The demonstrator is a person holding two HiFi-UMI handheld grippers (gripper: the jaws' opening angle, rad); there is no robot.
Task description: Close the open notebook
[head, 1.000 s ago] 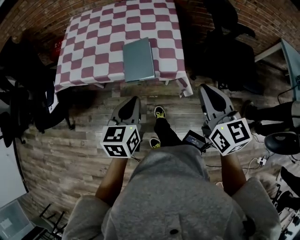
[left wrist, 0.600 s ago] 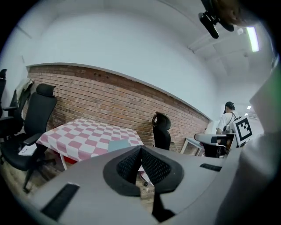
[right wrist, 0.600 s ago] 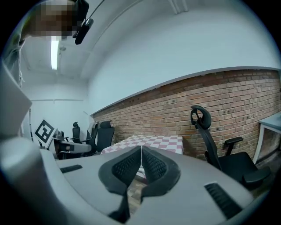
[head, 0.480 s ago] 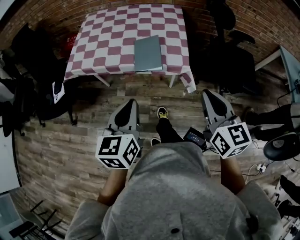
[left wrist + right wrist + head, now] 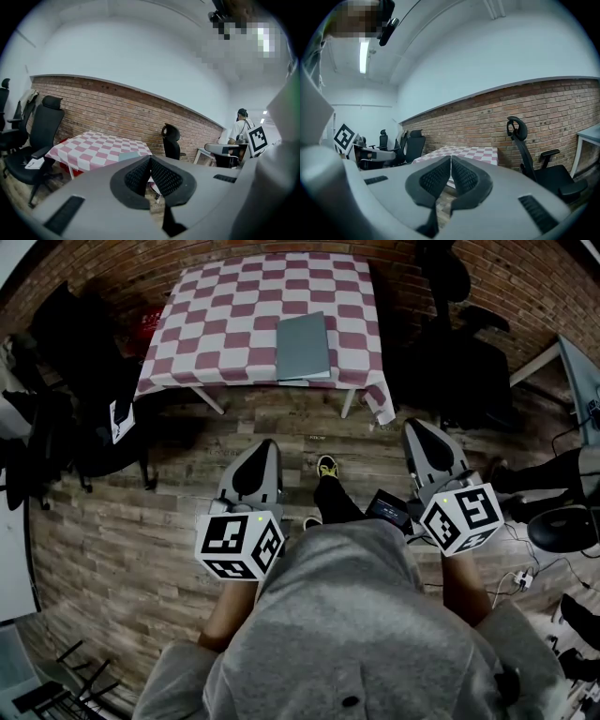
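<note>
A grey notebook [image 5: 303, 347] lies shut and flat on the checkered tablecloth of the table [image 5: 216, 329], near its front edge. In the left gripper view its grey cover [image 5: 130, 156] shows just above the jaws. I stand well back from the table. My left gripper [image 5: 265, 445] hangs over the wooden floor, jaws pressed together with nothing between them. My right gripper [image 5: 413, 428] is held at the same height to the right, also shut and empty. Both point toward the table.
Black office chairs stand left of the table [image 5: 66, 418] and right of it [image 5: 459, 343]. A brick wall [image 5: 117, 112] runs behind. A white desk [image 5: 577, 362] sits far right, with cables on the floor [image 5: 520, 563]. A person [image 5: 241, 129] stands in the background.
The table and notebook have shifted farther off and to the right in the head view. Both grippers stayed low over the floor, jaws together.
</note>
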